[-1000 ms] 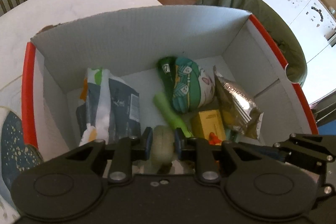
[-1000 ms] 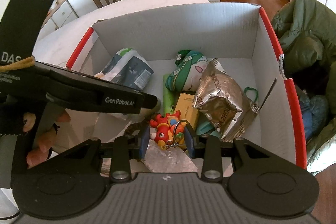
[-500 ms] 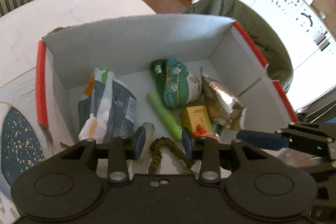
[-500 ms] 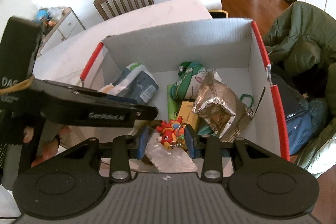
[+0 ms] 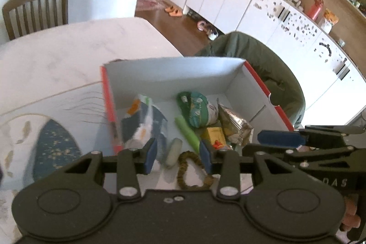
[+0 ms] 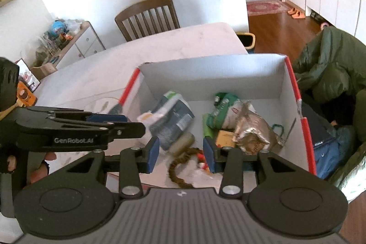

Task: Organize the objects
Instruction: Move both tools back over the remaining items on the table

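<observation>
A white cardboard box (image 5: 173,74) with red rims stands on the table, also in the right wrist view (image 6: 217,74). In it lie a blue-white snack bag (image 5: 146,120), a green plush pouch (image 5: 196,109), a green tube (image 5: 186,130), a silver foil bag (image 6: 254,129), a yellow carton (image 5: 215,134), a pale roll (image 5: 173,152), a brown coiled band (image 5: 189,170) and a red toy (image 6: 200,156). My left gripper (image 5: 178,154) hangs open above the box's near side, holding nothing. Beside it my right gripper (image 6: 181,154) is open and holds nothing.
The box sits on a pale marble table (image 5: 68,47) beside a blue-patterned placemat (image 5: 52,143). A wooden chair (image 6: 148,15) stands at the far end. A green jacket (image 6: 331,65) is draped right of the box. White cabinets (image 5: 217,4) line the far wall.
The left gripper opened and the pale roll now lies in the box. The right gripper opened and the red toy dropped in. Both grippers rose and drew back from the box.
</observation>
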`<act>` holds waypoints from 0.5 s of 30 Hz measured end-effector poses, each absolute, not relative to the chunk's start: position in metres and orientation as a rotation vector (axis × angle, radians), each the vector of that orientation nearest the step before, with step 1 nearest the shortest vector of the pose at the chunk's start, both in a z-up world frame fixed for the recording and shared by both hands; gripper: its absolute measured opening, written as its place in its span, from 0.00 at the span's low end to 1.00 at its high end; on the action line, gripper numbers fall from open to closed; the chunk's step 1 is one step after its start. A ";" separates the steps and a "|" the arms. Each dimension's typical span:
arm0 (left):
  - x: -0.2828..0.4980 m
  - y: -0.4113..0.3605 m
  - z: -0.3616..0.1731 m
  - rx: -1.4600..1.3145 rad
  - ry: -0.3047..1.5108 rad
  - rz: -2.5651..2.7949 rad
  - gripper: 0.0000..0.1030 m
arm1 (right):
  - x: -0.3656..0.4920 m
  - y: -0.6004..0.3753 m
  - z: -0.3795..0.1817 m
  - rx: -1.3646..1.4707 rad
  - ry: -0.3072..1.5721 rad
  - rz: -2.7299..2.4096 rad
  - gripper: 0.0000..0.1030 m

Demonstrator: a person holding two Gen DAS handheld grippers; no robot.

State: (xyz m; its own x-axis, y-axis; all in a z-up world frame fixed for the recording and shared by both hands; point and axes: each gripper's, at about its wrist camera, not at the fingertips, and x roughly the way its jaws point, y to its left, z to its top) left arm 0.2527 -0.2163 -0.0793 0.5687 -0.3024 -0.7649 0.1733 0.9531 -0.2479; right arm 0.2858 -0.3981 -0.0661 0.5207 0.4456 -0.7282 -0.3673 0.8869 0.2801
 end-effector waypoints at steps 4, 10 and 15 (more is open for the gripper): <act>0.237 -0.194 -0.069 -0.165 0.890 -0.266 0.40 | 0.278 -0.381 -0.057 0.095 0.889 0.490 0.42; 0.212 -0.149 -0.050 -0.180 0.823 -0.224 0.46 | 0.264 -0.346 -0.042 0.119 0.856 0.500 0.50; 0.195 -0.106 -0.037 -0.180 0.775 -0.184 0.52 | 0.252 -0.307 -0.029 0.096 0.824 0.494 0.52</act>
